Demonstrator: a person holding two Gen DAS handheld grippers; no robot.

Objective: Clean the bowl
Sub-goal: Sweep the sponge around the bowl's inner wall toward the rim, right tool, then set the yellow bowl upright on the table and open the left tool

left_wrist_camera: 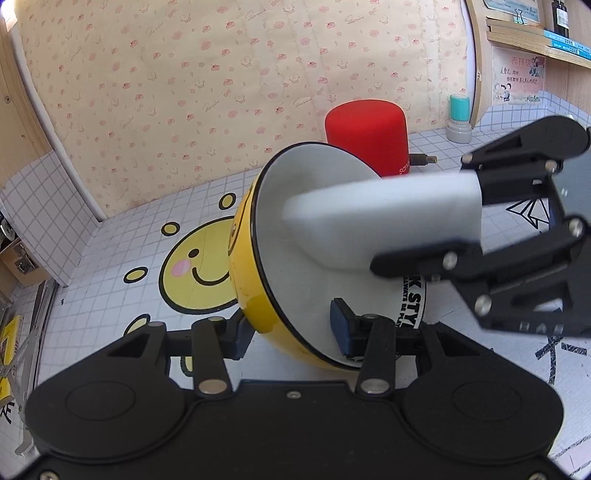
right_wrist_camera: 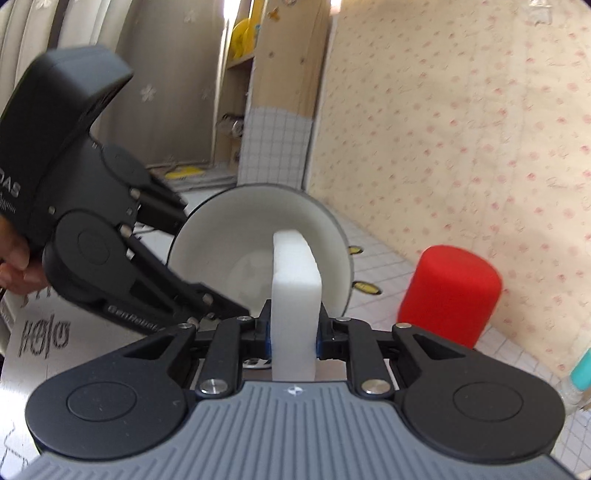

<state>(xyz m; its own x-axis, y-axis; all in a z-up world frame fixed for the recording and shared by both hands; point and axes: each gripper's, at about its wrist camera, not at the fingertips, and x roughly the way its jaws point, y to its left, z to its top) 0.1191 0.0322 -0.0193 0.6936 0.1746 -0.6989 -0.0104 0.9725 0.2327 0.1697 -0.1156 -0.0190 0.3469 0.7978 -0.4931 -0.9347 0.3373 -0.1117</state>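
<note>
bowl [left_wrist_camera: 295, 258] tilted, rim clamped in left tool [left_wrist_camera: 291, 332]; right tool [right_wrist_camera: 293, 332] pinches sponge [right_wrist_camera: 295, 295] inside bowl.

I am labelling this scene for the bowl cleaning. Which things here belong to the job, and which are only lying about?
Belong to the job:
- yellow bowl, tilted, rim held by the left gripper
- white sponge, clamped in the right gripper, its end inside the bowl

Only lying about:
- red cylinder behind the bowl
- teal-capped stamp by the wall
- books on the shelf
</note>
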